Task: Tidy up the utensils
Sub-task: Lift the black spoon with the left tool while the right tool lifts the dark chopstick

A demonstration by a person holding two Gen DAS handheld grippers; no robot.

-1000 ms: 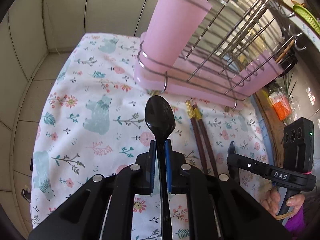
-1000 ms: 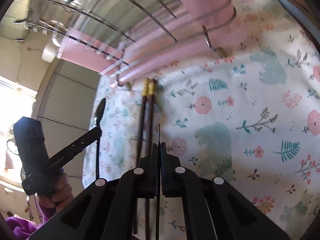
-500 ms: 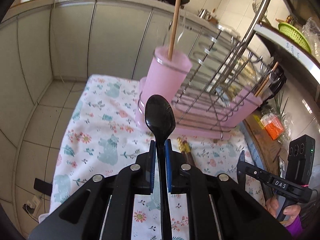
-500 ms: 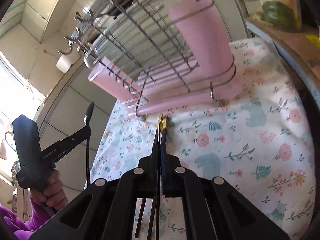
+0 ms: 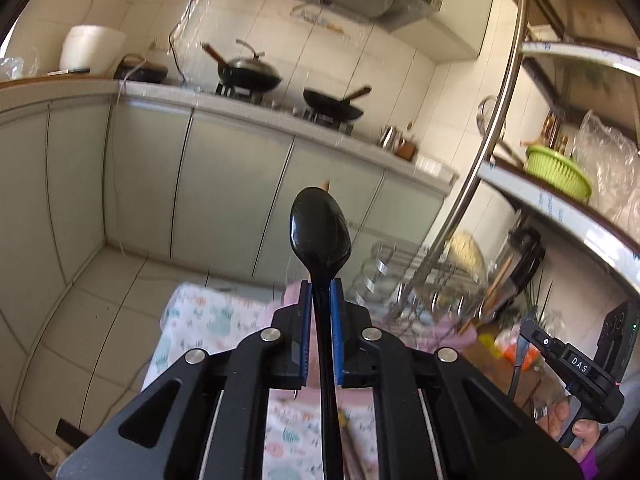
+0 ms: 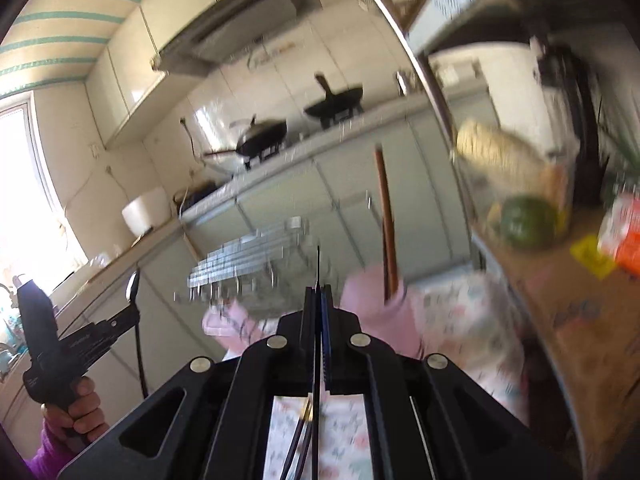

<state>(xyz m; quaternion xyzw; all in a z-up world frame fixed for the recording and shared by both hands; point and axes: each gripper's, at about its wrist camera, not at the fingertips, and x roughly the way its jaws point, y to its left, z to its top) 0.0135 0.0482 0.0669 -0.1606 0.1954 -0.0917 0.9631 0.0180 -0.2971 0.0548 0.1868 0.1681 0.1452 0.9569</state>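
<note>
kitchen cupboards fill the back, and a flowered cloth covers the worktop [image 5: 192, 316] below. left hand-held gripper [image 5: 320, 312] pinches the black spoon [image 5: 320, 232] by its thin neck; right hand-held gripper [image 6: 318, 312] pinches a thin black utensil [image 6: 318, 268] seen edge-on. both look light, stiff and slippery, so hold low on the handle, with the pink cup [image 6: 376, 300] beyond.

two woks [image 5: 249, 74], green basket [image 5: 558, 174], rice cooker [image 5: 92, 49]
</note>
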